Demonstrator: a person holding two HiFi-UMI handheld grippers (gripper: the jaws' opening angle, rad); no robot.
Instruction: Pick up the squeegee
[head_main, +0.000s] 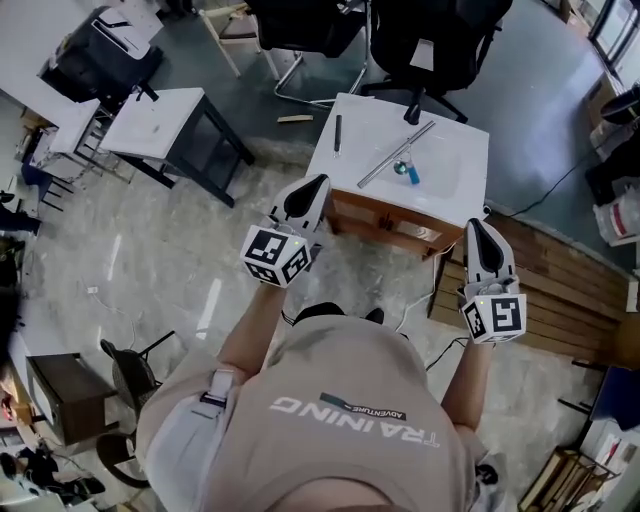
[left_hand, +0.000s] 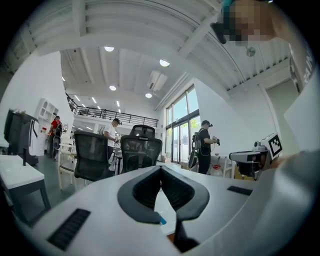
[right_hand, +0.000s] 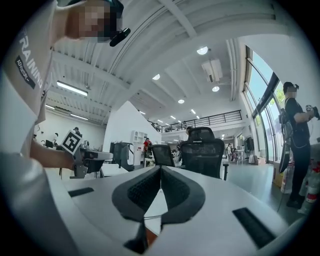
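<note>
A small white table (head_main: 455, 160) with a wooden front stands ahead of the person, with a black office chair (head_main: 430, 40) on its far side. The left tongs (head_main: 320, 183) and right tongs (head_main: 475, 226) are both clenched on nothing, pads pressed together, the left near the table's near left corner and the right near its near right corner. The squeegee (head_main: 395, 155) lies diagonally on the tabletop, apart from both tongs, and a slim dark stick (head_main: 337, 133) lies by the left edge.
</note>
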